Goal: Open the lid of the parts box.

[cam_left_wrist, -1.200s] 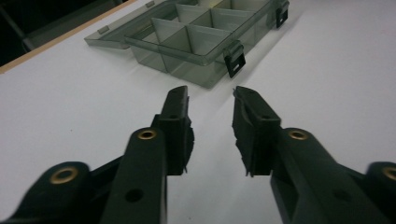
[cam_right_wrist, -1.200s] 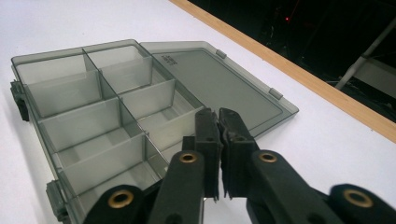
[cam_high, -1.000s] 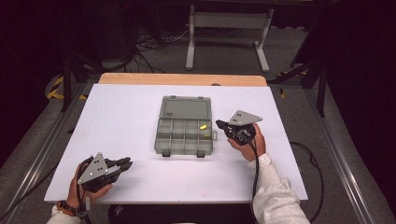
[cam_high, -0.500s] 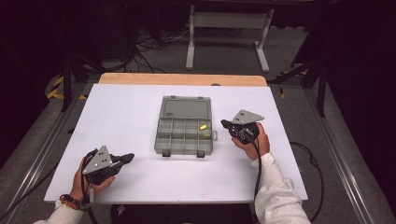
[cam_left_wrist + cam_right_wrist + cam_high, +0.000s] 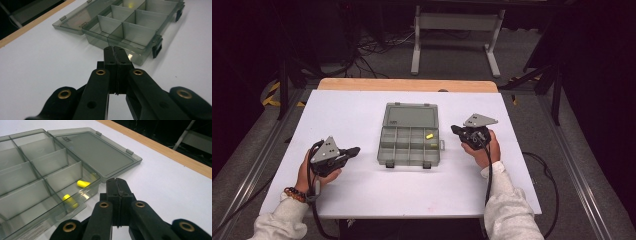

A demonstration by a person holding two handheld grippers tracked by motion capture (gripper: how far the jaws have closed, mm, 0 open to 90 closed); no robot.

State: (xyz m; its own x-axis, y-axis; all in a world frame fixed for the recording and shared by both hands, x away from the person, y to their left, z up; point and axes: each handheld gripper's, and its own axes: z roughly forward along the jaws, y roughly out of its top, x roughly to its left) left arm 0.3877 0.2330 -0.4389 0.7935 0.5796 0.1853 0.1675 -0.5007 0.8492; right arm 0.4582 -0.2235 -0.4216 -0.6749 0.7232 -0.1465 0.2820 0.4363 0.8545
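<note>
Smoke-grey plastic organiser box (image 5: 409,141) lies lid-open on the white table (image 5: 352,112), between both claws. Right claw (image 5: 456,130), jaws pressed together and empty, sits just beside the box's end nearest it; two yellow pieces (image 5: 83,184) lie in the compartments closest to it. Left claw (image 5: 354,150), also pressed together and empty, stands farther off. Judged: right hand is nearer.

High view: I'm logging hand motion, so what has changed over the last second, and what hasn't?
The left gripper has moved up the picture and rightward, toward the open grey-green plastic compartment box, its jaws shut on nothing. The right gripper has barely shifted beside the box's right edge, jaws shut and empty. The box, its flat-lying lid and the two small yellow pieces stayed put on the white table.
</note>
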